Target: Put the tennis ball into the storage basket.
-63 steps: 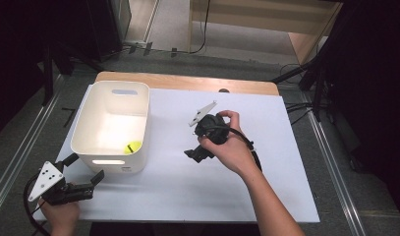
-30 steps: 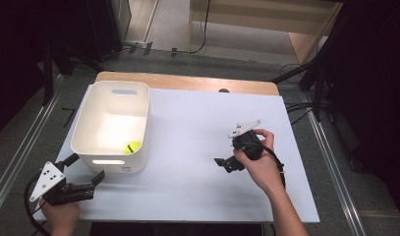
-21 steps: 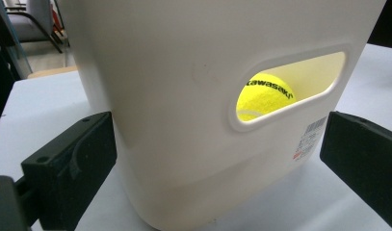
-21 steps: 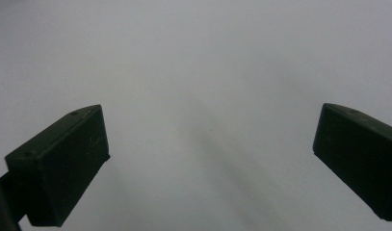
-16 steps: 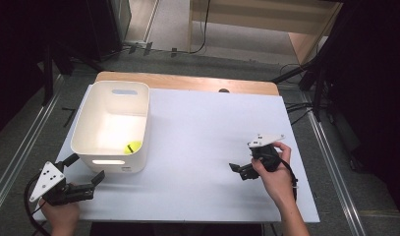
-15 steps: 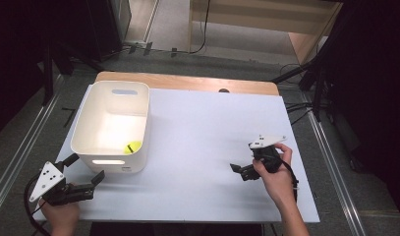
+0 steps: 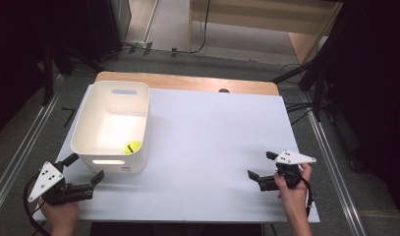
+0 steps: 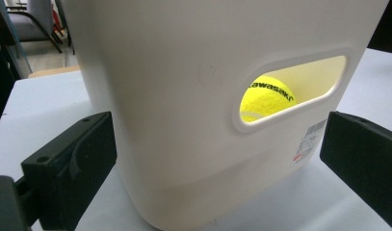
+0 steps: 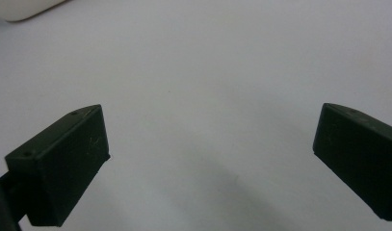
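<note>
Tennis ball [image 7: 133, 147], yellow, lettered "kawasaki" in black; lies on the floor of the white bin [image 7: 89, 129], near the bin's front right corner in the high view; also seen through the bin's oval handle slot in the left gripper view [image 8: 267, 97]. White bin, open-topped, rounded corners, handle slots at its near and far ends, a small label low on the near wall; stands on the left part of the worktop [image 7: 212, 137], a white sheet over a wooden top whose far edge shows bare. Left gripper [image 7: 87, 167], held in the person's left hand [image 7: 62, 216] at the near left corner of the worktop; jaws spread wide, pointing at the bin's near end from just beside it, clasping nothing; in its own view the two black jaws frame the bin wall [image 8: 184, 96]. Right gripper [image 7: 261, 166], held in the person's right hand [image 7: 291, 183] at the near right of the worktop, well apart from the bin; jaws spread wide over bare white surface [image 9: 208, 86], clasping nothing; grey three-cornered plate on top.
</note>
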`<act>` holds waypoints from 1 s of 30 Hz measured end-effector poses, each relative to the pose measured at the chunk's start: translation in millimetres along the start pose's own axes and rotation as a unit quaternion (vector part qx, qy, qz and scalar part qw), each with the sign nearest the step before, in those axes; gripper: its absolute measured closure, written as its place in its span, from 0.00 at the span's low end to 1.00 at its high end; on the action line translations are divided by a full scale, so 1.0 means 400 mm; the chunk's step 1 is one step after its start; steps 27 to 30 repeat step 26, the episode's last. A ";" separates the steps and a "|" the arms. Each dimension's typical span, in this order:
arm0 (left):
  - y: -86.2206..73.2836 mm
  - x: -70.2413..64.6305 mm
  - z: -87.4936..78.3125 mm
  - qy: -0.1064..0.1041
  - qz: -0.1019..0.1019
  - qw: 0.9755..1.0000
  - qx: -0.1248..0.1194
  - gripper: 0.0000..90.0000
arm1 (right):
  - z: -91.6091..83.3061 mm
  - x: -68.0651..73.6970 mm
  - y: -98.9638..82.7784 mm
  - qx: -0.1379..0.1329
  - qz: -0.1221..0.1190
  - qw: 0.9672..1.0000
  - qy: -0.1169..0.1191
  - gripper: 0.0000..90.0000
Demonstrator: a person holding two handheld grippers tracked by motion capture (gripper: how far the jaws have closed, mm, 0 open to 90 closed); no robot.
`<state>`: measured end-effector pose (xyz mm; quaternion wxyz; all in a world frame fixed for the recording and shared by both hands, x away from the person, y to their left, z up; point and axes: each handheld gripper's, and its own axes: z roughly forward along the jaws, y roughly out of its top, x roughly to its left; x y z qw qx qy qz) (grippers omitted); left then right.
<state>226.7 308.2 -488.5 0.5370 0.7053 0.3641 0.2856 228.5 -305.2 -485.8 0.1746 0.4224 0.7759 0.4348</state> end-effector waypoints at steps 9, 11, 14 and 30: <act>0.000 0.002 -0.001 -0.002 -0.005 1.000 0.000 0.00 | -0.042 -0.015 -0.061 -0.054 0.005 0.999 -0.003 0.00; 0.000 0.002 -0.001 -0.006 -0.005 1.000 -0.001 0.00 | -0.054 -0.022 -0.078 -0.074 0.014 0.997 -0.006 0.00; 0.000 0.003 -0.001 -0.006 -0.006 1.000 -0.002 0.00 | -0.064 -0.029 -0.102 -0.094 0.032 0.995 -0.018 0.00; -0.002 0.001 -0.004 -0.002 -0.005 1.000 -0.004 0.00 | -0.090 -0.055 -0.147 -0.122 0.058 0.990 -0.028 0.00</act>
